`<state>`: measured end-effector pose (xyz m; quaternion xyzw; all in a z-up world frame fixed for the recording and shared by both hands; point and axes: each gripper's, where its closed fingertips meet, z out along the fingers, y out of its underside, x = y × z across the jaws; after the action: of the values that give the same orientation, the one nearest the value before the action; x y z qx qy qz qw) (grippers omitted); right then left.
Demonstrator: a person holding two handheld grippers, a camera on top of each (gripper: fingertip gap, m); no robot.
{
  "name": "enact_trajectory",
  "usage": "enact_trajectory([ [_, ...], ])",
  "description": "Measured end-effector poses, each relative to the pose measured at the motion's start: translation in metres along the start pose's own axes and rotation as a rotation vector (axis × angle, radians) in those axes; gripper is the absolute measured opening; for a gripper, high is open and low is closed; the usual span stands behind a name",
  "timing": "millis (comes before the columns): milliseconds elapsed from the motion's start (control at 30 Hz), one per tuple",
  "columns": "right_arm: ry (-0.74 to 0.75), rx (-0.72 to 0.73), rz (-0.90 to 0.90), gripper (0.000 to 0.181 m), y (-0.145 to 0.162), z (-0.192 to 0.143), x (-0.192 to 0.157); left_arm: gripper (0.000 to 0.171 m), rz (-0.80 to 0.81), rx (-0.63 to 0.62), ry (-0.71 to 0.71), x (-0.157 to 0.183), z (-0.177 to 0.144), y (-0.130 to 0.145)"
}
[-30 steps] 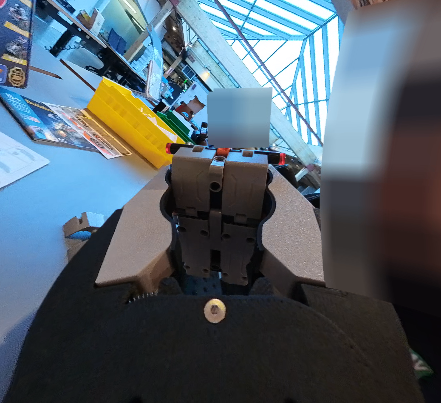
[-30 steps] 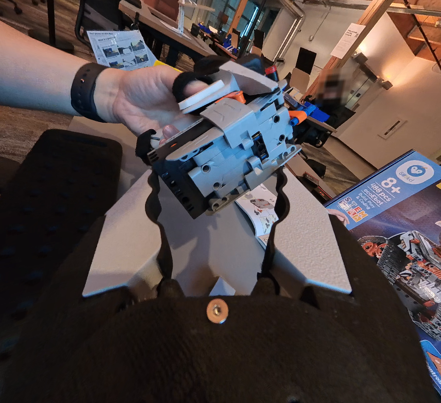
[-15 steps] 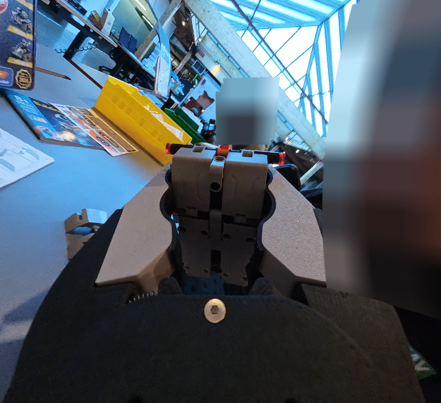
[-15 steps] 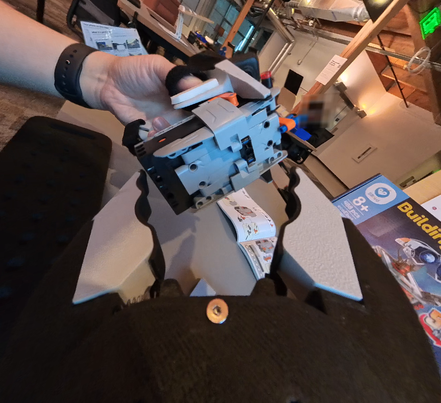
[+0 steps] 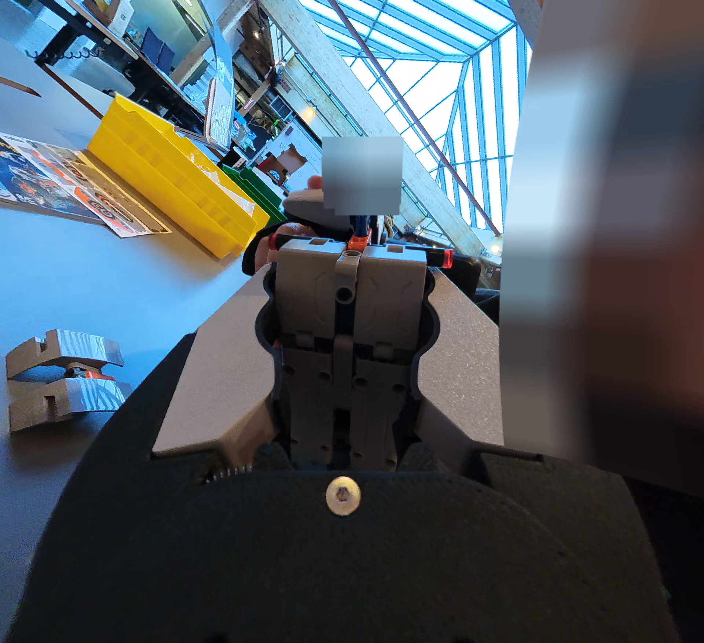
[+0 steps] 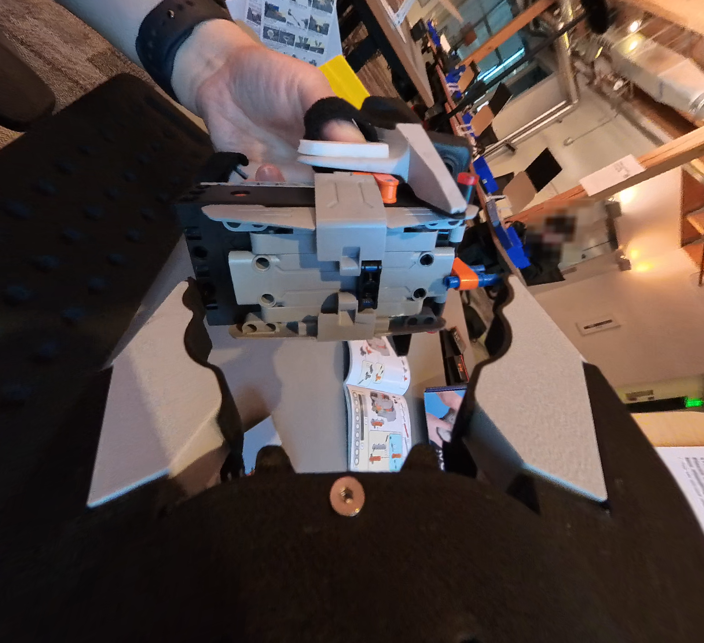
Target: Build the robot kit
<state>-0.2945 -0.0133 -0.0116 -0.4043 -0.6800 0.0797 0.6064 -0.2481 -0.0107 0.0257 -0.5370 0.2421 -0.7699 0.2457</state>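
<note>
Left gripper (image 5: 348,320) is clamped on my grey plastic building-block assembly with orange and blue pins (image 5: 348,327), held off the pale table (image 5: 95,281). Right gripper (image 6: 348,320) stands wide open and empty, fingers either side of the same assembly's lower edge, not touching as far as I can tell. I log the build as partly assembled. A loose grey block part (image 5: 61,377) lies on the table; a yellow plastic bin (image 5: 171,175) and open instruction booklet (image 6: 381,407) sit near.
</note>
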Motion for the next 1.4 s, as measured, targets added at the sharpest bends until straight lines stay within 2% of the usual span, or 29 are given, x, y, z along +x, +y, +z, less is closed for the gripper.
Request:
enact_trajectory([
  [600, -0.016, -0.041, -0.024, 0.144, 0.003, 0.004, -0.009, 0.071, -0.017, 0.024, -0.02, -0.007, -0.007, 0.006],
  [1200, -0.048, -0.088, 0.005, 0.142, 0.017, 0.011, -0.018, 0.072, -0.055, 0.068, -0.02, -0.022, -0.015, 0.009],
  [1400, -0.031, -0.1, 0.017, 0.144, 0.028, 0.019, -0.015, 0.072, -0.05, 0.077, -0.053, -0.033, -0.02, 0.003],
])
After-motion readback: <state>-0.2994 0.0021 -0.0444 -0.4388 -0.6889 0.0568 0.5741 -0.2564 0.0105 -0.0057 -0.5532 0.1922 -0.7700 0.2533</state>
